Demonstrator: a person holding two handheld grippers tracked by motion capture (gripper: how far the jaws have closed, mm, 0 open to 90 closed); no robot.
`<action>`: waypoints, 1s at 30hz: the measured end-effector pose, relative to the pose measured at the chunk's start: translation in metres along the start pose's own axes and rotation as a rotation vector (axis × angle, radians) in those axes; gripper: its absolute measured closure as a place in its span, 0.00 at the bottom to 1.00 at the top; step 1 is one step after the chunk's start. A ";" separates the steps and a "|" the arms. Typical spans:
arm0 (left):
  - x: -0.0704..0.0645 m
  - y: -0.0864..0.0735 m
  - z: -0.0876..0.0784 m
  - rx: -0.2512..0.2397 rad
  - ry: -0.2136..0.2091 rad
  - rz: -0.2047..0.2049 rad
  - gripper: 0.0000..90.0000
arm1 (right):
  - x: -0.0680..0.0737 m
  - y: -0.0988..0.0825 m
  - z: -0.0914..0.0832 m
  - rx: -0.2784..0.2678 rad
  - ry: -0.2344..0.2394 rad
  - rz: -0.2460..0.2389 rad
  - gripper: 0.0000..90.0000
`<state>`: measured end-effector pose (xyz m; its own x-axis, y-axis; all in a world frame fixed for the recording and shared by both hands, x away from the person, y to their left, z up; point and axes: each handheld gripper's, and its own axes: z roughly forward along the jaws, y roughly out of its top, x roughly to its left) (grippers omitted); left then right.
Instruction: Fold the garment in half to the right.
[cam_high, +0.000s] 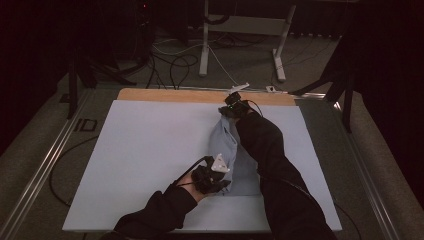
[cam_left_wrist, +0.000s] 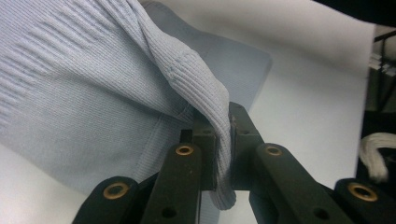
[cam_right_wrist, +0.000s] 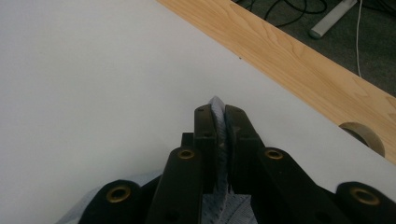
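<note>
A pale blue knitted garment (cam_high: 231, 159) lies partly folded on the white table cover (cam_high: 145, 150), right of centre. My left gripper (cam_high: 216, 181) is at its near edge, shut on a ribbed fold of the garment (cam_left_wrist: 212, 100) that passes between the jaws. My right gripper (cam_high: 231, 109) is at the garment's far end, near the wooden back edge, shut on a thin edge of the garment (cam_right_wrist: 218, 122). The cloth runs between the two grippers, and the right forearm covers its right side.
A strip of bare wood (cam_high: 200, 95) runs along the table's far edge, with a round hole (cam_right_wrist: 364, 135) in it. Beyond stand white desk legs (cam_high: 205, 50) and loose cables (cam_high: 175, 65) on the floor. A metal rail (cam_high: 45, 160) lines the table's left side.
</note>
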<state>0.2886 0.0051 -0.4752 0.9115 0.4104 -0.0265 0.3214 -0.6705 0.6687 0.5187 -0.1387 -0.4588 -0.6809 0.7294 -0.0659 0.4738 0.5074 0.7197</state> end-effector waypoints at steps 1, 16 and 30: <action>-0.001 0.001 0.002 0.005 0.004 0.006 0.96 | -0.001 -0.001 0.001 0.000 0.001 0.002 0.94; -0.006 0.017 0.029 0.036 0.004 0.006 0.95 | -0.013 -0.012 0.013 0.018 0.031 0.016 0.93; -0.007 0.021 0.049 0.056 0.003 -0.007 0.95 | -0.024 -0.025 0.018 -0.019 0.101 0.034 0.81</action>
<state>0.3018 -0.0427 -0.4974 0.9086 0.4167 -0.0287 0.3414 -0.7012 0.6259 0.5332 -0.1602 -0.4878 -0.7178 0.6957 0.0278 0.4876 0.4737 0.7334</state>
